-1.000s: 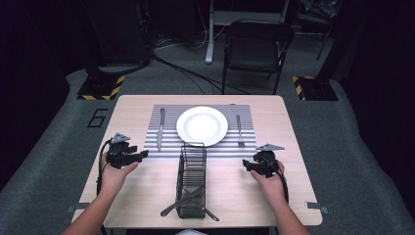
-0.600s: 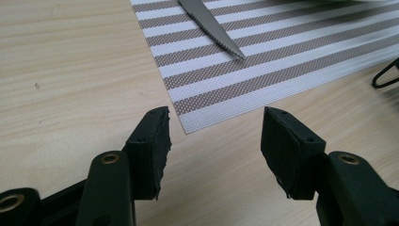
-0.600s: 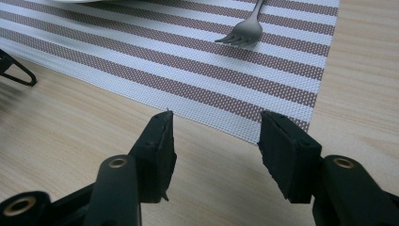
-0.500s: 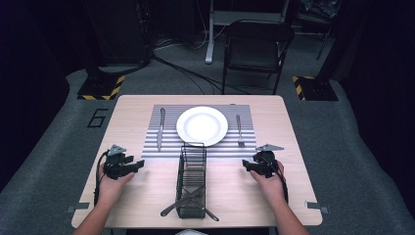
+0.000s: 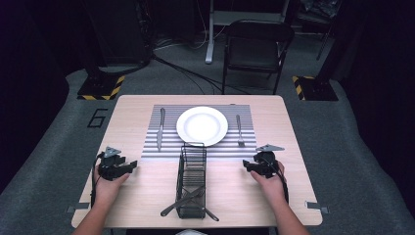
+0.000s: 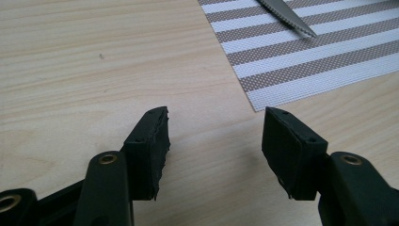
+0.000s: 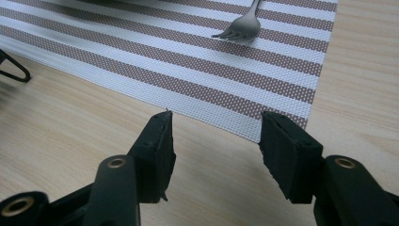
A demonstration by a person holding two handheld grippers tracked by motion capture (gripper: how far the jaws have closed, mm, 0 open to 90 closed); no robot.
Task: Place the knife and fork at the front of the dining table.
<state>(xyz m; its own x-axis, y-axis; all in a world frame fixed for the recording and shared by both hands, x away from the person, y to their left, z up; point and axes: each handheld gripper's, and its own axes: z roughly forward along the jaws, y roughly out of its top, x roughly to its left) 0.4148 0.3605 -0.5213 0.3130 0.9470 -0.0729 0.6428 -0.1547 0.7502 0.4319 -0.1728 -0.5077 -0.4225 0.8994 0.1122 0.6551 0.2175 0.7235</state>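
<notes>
I had both jaws standing apart and empty: left hand-held gripper [image 5: 128, 167] near the knife [image 5: 160, 128], right hand-held gripper [image 5: 248, 165] near the fork [image 5: 239, 130], both low over the desk [image 5: 132, 112].

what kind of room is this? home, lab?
Most likely a lab or recording studio set up as a dining scene: a table laid with placemat and plate, surrounded by dark surroundings, floor cables and hazard-striped stand bases.
</notes>
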